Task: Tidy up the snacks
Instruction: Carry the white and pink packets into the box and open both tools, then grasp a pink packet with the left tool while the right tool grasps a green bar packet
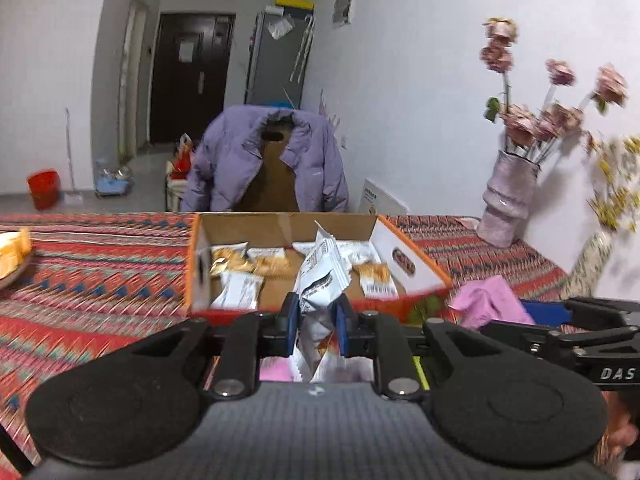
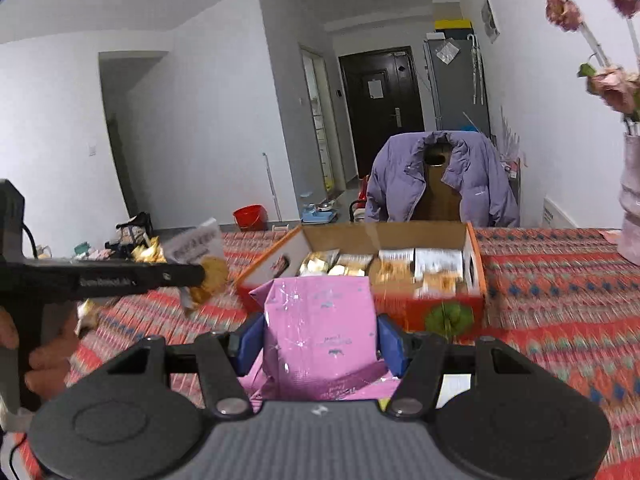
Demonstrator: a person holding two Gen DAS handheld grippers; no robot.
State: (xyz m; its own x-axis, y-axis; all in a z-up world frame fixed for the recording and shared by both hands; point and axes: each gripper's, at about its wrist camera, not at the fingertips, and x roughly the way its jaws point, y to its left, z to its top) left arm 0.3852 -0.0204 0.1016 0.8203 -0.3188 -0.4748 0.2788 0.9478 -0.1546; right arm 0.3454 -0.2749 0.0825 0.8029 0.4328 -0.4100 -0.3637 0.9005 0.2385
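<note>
My left gripper (image 1: pixel 317 318) is shut on a white snack packet (image 1: pixel 320 276) that sticks up between its blue pads, just in front of the orange cardboard box (image 1: pixel 416 270). Several white and gold packets (image 1: pixel 236 264) lie inside that box. My right gripper (image 2: pixel 320 342) is shut on a pink snack bag (image 2: pixel 320 328), held upright before the same box (image 2: pixel 478 280). In the right wrist view the left gripper (image 2: pixel 200 274) comes in from the left with its white and gold packet (image 2: pixel 200 250). In the left wrist view the pink bag (image 1: pixel 490 302) shows at the right.
A patterned red cloth (image 1: pixel 100 264) covers the table. A vase of dried flowers (image 1: pixel 508 196) stands at the back right by the wall. A chair with a purple jacket (image 1: pixel 272 160) is behind the table. A plate with food (image 1: pixel 14 252) sits at the left edge.
</note>
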